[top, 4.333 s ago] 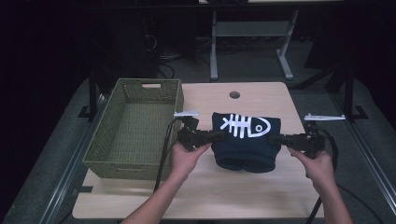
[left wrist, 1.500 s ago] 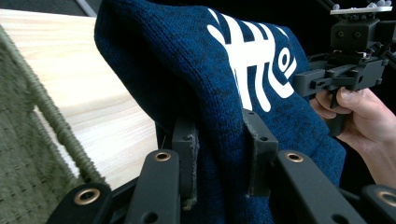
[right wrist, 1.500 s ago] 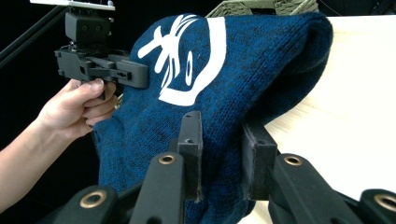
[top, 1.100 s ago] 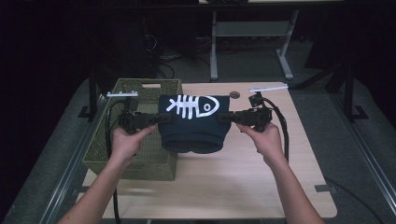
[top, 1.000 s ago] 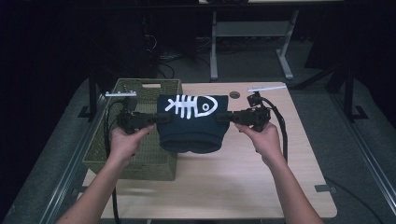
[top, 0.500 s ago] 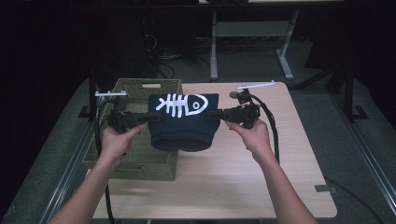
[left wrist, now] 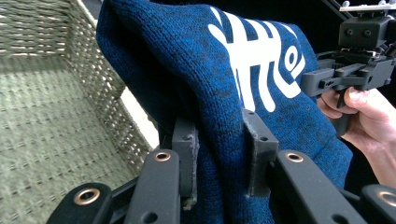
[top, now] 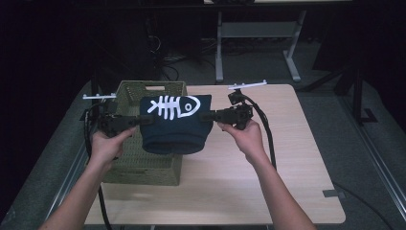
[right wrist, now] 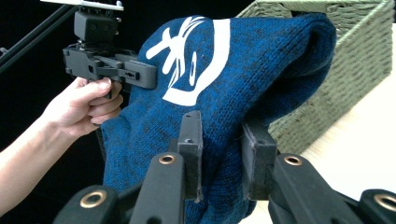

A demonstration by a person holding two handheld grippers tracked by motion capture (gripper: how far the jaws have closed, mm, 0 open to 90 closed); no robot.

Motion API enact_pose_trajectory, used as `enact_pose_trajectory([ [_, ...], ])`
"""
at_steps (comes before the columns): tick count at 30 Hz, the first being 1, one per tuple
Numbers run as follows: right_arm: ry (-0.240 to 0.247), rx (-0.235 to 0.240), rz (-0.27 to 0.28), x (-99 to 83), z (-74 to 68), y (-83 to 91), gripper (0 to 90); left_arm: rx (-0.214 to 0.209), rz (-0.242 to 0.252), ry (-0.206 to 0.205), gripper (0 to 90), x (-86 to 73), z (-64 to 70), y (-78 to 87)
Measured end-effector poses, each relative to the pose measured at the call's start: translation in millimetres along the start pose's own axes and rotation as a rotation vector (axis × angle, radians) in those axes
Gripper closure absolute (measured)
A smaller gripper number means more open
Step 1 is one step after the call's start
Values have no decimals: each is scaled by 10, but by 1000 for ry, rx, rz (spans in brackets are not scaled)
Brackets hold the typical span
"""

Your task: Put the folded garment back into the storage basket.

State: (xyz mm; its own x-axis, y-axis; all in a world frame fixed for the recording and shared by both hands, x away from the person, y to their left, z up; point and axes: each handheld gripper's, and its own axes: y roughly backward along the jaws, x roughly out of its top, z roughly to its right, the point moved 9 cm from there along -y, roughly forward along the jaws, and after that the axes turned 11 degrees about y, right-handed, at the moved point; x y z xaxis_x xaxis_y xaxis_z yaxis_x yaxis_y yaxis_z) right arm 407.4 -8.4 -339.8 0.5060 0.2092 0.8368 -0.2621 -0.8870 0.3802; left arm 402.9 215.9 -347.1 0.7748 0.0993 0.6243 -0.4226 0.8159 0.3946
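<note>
A folded dark blue knit garment (top: 175, 125) with a white fish-skeleton print hangs in the air between my two grippers, over the right side of the green woven basket (top: 129, 160). My left gripper (top: 139, 120) is shut on its left edge; the knit (left wrist: 219, 93) is pinched between the jaws of this gripper (left wrist: 219, 154). My right gripper (top: 203, 116) is shut on the right edge, and the fabric (right wrist: 261, 65) bunches between the jaws there (right wrist: 222, 154). The basket (left wrist: 51, 116) lies just below and left of the garment.
The wooden table (top: 268, 163) spreads bare to the right of the basket. The basket wall (right wrist: 345, 51) stands close behind the garment. Cables trail from both grippers along the person's forearms. Dark floor and a metal stand (top: 253, 38) lie beyond the table.
Both grippers have carried the garment leftward from the table's middle until it hangs over the basket's right side. Both have stayed shut on it.
</note>
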Motion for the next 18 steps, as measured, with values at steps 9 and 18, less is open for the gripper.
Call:
enact_pose_trajectory([
  [9,1,19,4,64,-69,-178,728,13,11,12,708,16,-92,146],
  [18,1,37,7,112,-116,-375,728,24,37,37,707,31,-225,330],
])
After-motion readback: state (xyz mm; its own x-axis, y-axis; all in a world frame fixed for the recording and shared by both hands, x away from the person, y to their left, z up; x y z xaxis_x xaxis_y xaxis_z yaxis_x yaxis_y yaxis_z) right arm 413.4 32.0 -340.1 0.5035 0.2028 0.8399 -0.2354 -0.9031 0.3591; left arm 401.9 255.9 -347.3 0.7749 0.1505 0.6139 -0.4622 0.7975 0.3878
